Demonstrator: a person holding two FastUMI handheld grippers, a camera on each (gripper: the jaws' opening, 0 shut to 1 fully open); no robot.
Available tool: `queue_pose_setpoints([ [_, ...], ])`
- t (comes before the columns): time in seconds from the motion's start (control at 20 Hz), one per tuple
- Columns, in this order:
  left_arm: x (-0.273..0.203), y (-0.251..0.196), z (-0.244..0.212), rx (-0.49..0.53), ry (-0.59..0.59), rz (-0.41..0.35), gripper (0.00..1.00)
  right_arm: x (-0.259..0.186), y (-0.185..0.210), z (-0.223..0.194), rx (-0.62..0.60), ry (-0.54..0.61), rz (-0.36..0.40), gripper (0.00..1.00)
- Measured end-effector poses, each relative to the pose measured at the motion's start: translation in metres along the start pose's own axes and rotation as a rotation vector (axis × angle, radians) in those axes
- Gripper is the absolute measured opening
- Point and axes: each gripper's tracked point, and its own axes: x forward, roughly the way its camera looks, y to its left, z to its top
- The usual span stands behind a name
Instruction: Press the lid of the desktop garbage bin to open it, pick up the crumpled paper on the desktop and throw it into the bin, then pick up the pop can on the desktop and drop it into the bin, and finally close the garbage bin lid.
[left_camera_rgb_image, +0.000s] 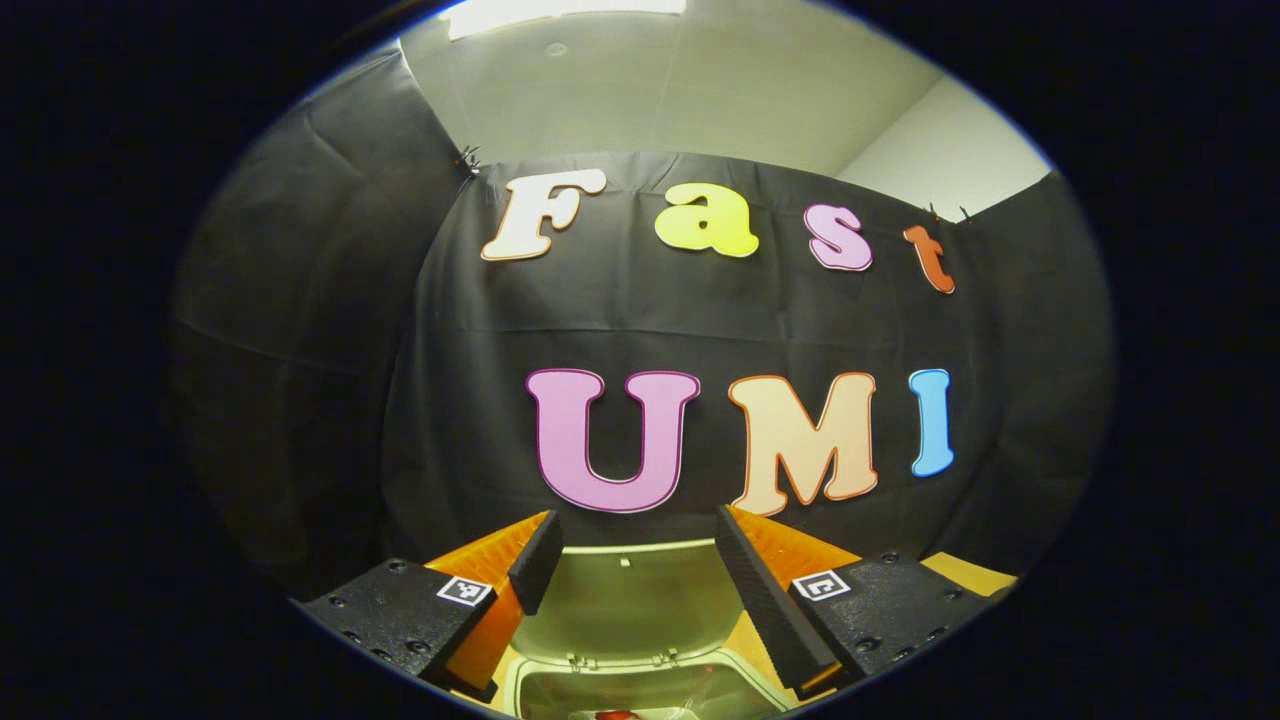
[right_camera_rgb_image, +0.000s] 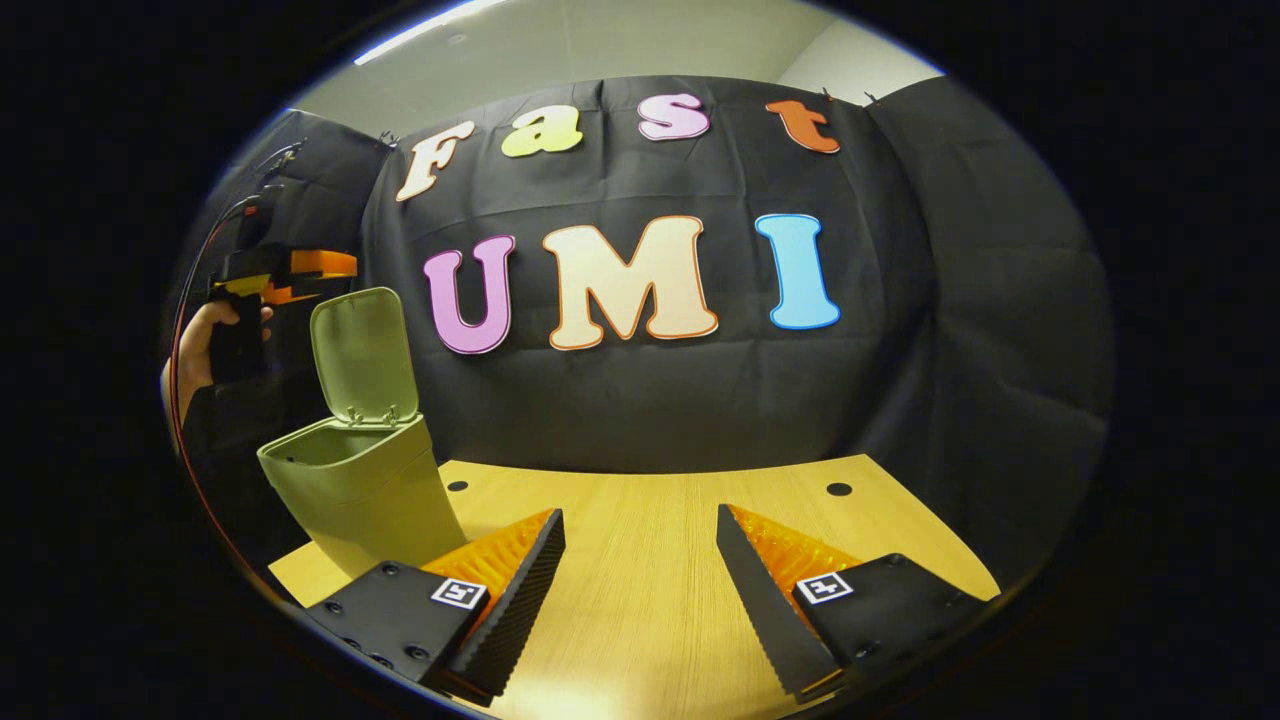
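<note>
Bin (right_camera_rgb_image: 365, 490) stands near the table's (right_camera_rgb_image: 650, 560) left edge in the right gripper view, a pale green tapered tub with its lid (right_camera_rgb_image: 362, 355) swung up and back on two small hinges at the rear rim, the lid's inner face turned toward the camera. Its mouth is open, the inside shadowed from this angle. Above and just behind the lid hangs the left gripper (right_camera_rgb_image: 300, 270), held in a hand (right_camera_rgb_image: 205, 345) at the left side of the view with a dark sleeve below it; a cable runs up from it. From this far off I cannot tell how its fingers stand, but the left gripper view settles that: the left gripper's (left_camera_rgb_image: 632, 560) two fingers are spread wide with nothing between them, pointing forward over the bin (left_camera_rgb_image: 640, 670), and the raised lid (left_camera_rgb_image: 630, 600) shows in the gap, with the hinges and the rim below it. At the bottom edge of that view, inside the bin's mouth, sits a small bit of red; what it is cannot be told. The right gripper (right_camera_rgb_image: 640, 570) hovers over the bare wooden table, to the right of the bin and apart from it, its fingers also spread wide and holding nothing. Two dark round holes mark the table's far edge, where it meets the black cloth wall.
</note>
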Motion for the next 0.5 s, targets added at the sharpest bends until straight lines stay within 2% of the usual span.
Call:
queue_pose_setpoints([
  [0.25, 0.033, 0.005, -0.027, -0.019, 0.121, -0.008, 0.93, -0.004, -0.005, -0.001, -0.005, -0.003, -0.034, 0.96],
  [0.35, 0.039, 0.008, -0.027, 0.013, 0.124, -0.002, 0.94, -0.007, -0.007, -0.002, -0.013, -0.001, -0.042, 0.96],
  [0.5, 0.029, 0.002, -0.026, 0.004, 0.14, -0.011, 0.93, -0.01, -0.01, 0.0, -0.016, -0.004, -0.039, 0.96],
])
